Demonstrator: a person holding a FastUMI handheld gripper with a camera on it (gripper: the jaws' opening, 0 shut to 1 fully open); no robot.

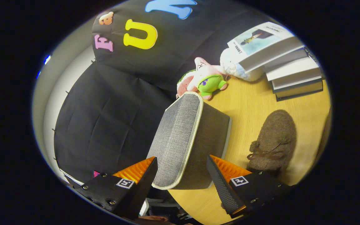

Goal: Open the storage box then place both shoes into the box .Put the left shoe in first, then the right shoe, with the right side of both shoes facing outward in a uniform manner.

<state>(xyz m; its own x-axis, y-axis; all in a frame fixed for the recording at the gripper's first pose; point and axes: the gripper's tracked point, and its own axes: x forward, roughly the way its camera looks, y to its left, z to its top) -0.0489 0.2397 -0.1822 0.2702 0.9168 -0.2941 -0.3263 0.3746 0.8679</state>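
Observation:
My gripper (181, 157) holds the storage box's lid (177, 137), a grey woven panel with a cream trim. Both fingers press on its near end, one on each side. The lid stands raised and tilted, its dark side (212, 137) turned toward the table. One brown fuzzy shoe (273, 140) with a lace bow lies on the wooden table (248, 103), just beyond the right finger (223, 181). The lid hides the box's inside.
Plush toys (206, 81) lie on the table beyond the lid, next to a white plush (233, 67). A stack of books (289, 68) sits farther right, behind the shoe. The booth's black cloth wall (111, 118) hangs to the left.

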